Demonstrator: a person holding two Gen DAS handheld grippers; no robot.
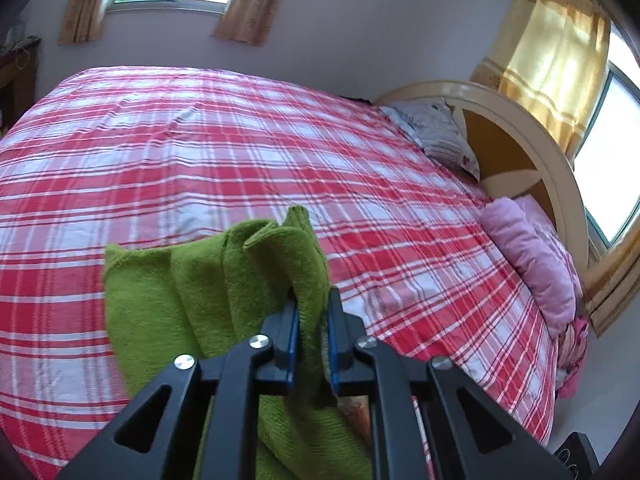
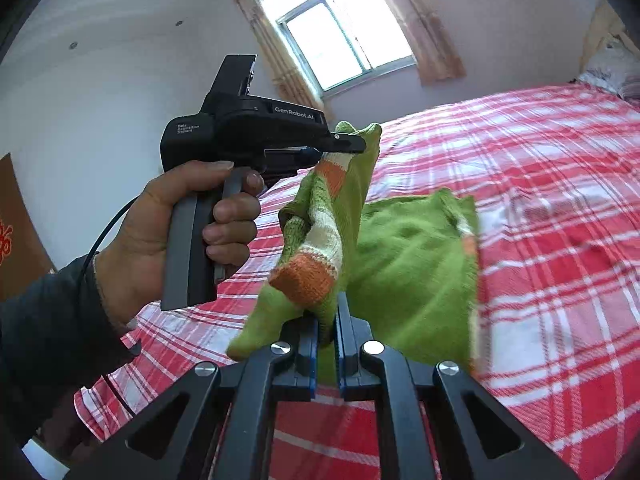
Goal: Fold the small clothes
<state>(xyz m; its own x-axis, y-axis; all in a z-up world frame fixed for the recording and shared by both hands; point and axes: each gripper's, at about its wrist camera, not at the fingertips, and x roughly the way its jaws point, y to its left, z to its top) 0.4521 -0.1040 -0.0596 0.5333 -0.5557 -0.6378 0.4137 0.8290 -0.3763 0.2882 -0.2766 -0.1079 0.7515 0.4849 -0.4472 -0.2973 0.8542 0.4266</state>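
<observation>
Two claws hold a green sweater up over the bed

The left claw (image 1: 312,320) is clamped on a fold of the green sweater (image 1: 208,280), and the right claw (image 2: 327,332) is clamped on its orange and white striped part. The sweater hangs between them, just above the red checked bedspread (image 1: 200,140), with a person's hand (image 2: 160,232) gripping the left claw's handle

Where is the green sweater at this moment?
The green sweater hangs above the plaid bed, pinched between the left tool and the right tool, in the middle of both wrist views.
</observation>
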